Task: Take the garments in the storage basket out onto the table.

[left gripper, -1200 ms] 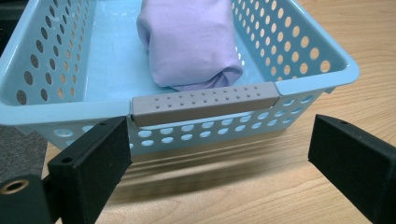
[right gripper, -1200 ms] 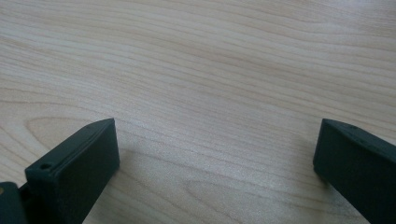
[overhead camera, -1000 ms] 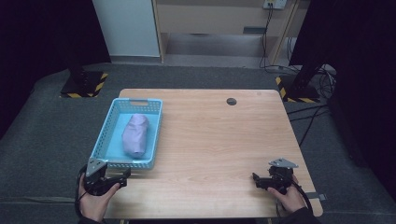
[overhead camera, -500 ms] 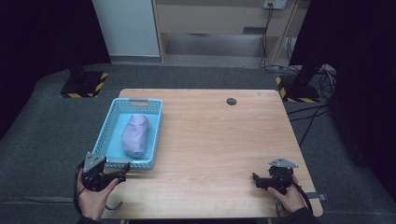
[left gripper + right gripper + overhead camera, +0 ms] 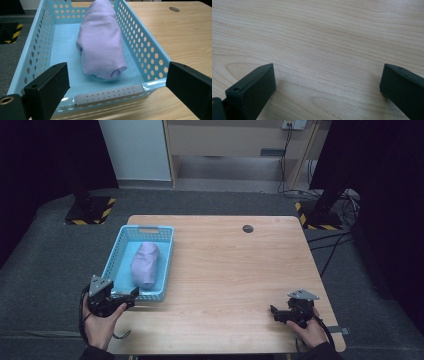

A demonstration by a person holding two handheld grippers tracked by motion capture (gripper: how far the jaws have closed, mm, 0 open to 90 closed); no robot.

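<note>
Left gripper (image 5: 131,296) now nearer basket (image 5: 114,259)

The table (image 5: 225,270) is pale wood with a clear grain and a smooth, matt top. The basket (image 5: 147,53) is light blue plastic, slightly glossy, its walls punched with round holes; a grey dimpled strip (image 5: 110,94) that looks rubbery runs along its near rim. The bundle (image 5: 102,42) lying in it is lilac cloth, soft and matt, with gentle folds. The left gripper (image 5: 117,87) and right gripper (image 5: 328,85) have black matt jaws that look like plastic. The floor (image 5: 45,260) around the table is grey, rough carpet.
</note>
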